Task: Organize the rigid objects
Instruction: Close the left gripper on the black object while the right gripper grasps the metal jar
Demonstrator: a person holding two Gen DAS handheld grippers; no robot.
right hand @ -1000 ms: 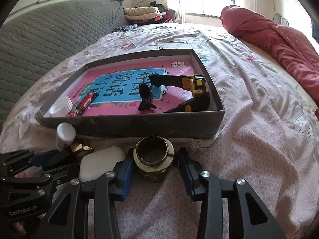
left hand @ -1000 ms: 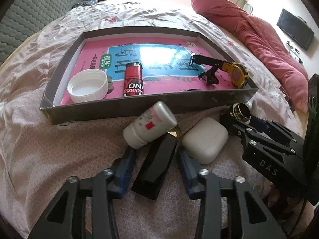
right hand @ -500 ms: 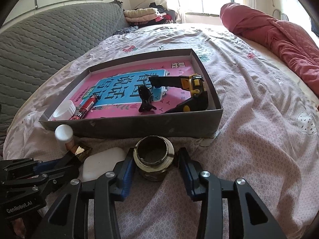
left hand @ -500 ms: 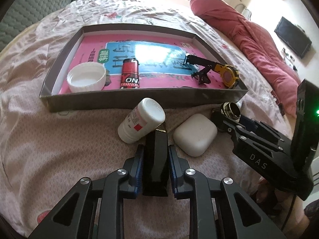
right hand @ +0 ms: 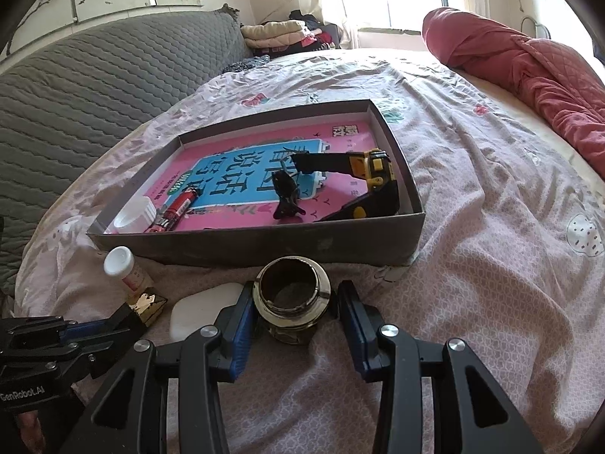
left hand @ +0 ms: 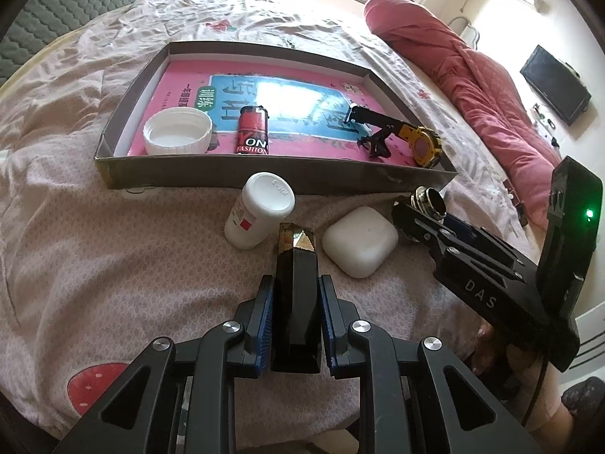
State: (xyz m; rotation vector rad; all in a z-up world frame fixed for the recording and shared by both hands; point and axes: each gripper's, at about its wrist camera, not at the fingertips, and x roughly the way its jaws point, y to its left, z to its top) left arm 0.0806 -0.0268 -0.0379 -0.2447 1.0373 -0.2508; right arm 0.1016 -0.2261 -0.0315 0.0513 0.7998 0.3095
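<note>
Two tools are each busy with one rigid piece on the bed (right hand: 491, 227), both just in front of the grey cardboard tray (left hand: 242, 174) that already holds a white lid (left hand: 177, 136), a red lighter (left hand: 252, 130), a black clip (left hand: 376, 143) and a yellow tape measure (left hand: 421, 143). In the left tool (left hand: 295, 325) the pads have just been closing and are now clenched on the flat sides of a black rectangular case (left hand: 295, 295) with a faceted gold end, which points forward toward the tray. That case looks stiff, light and glossy, so I judge the flat faces the right place to squeeze, near its middle; a hold too near the tail could let it pivot or slip out. The right tool (right hand: 295, 325) straddles a squat metal ring fitting (right hand: 291, 299) that stands open end up on the bedding; one pad touches it, the other stands clear, so it is not yet gripped. Being round, polished and probably heavy for its bulk, it should be taken across its widest band, squarely, or it may roll from the pads. Lying beside them are a white pill bottle (left hand: 259, 212) and a white earbud case (left hand: 359, 242), both smooth and hard.
</note>
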